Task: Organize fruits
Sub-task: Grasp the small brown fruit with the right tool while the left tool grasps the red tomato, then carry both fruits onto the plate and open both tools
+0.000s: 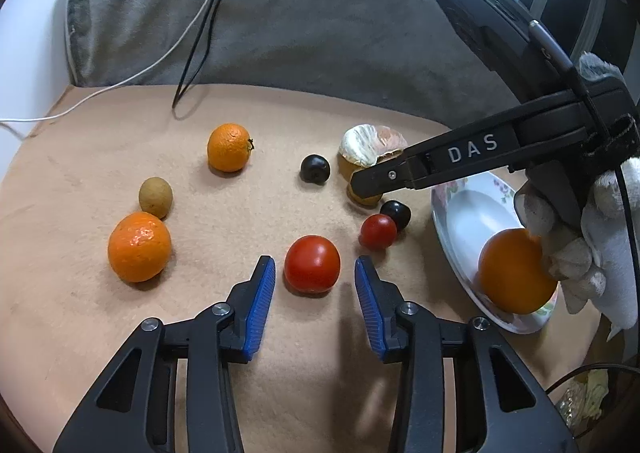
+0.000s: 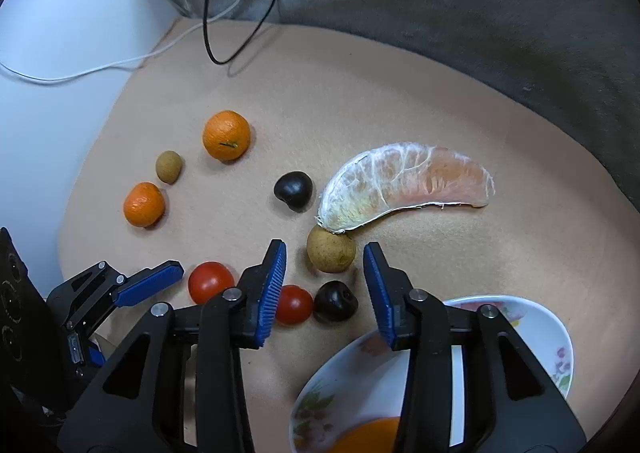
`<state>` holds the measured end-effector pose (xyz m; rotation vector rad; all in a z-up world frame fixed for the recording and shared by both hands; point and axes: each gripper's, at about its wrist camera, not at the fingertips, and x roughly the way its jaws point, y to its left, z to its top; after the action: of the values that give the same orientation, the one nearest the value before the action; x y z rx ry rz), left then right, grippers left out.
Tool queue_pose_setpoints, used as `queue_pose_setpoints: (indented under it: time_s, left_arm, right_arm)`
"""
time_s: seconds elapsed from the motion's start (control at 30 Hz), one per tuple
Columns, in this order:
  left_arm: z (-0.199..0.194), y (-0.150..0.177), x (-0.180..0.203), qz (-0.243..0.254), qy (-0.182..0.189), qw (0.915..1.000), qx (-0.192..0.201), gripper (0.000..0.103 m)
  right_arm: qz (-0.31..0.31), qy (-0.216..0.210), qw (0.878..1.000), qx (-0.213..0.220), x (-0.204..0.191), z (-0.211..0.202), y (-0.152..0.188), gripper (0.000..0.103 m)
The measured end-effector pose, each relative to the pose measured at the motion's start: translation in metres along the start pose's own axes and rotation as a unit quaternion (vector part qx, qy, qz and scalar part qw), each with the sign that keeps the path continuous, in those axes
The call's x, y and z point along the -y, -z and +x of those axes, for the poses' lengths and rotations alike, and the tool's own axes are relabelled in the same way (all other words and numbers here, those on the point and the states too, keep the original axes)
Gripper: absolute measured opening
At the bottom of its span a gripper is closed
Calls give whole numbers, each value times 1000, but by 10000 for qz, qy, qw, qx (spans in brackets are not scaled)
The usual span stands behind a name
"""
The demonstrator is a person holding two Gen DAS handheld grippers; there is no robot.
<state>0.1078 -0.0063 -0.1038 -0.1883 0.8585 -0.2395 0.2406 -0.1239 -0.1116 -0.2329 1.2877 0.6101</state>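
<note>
Desk point(image 1: 60, 173) under tan felt carries scattered fruit. Oval floral plate point(image 1: 472, 213) at right already holds one orange point(image 1: 514, 271). Peeled pomelo wedge point(image 2: 404, 181) lies long-axis across, touching the round tan longan point(image 2: 331, 255). Left gripper point(image 1: 315, 273) spread, straddling the large red tomato point(image 1: 312, 264), pads not touching. Right gripper point(image 2: 325, 269) spread, pointing steeply down; that longan sits dead ahead between its tips, so right hand is nearer.
</note>
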Motion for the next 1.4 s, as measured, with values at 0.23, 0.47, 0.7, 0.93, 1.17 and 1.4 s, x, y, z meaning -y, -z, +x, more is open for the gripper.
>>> queue_pose_setpoints:
  time_s: [0.23, 0.47, 0.7, 0.93, 1.17, 1.4]
  left_arm:
    - [10, -2, -2, -12, 17, 10000, -89, 37]
    - [17, -4, -3, -30, 29, 9999, -150, 34]
    - [21, -4, -5, -59, 56, 9998, -166, 30]
    - [19, -3, -7, -114, 74, 9998, -141, 29]
    - [11, -4, -6, -61, 49, 10000, -53, 29]
    - [3, -6, 7, 38, 134, 9999, 43, 29]
  right_arm:
    - [1, 90, 9996, -265, -2, 11, -8, 39]
    - [90, 199, 9987, -456, -6, 27, -18, 32]
    - [59, 305, 9984, -468, -10, 32, -21, 29]
    - [114, 258, 9989, -366, -7, 26, -15, 29]
    - [133, 155, 9996, -184, -1, 5, -4, 29]
    - [195, 11, 9998, 85, 6, -22, 8, 29]
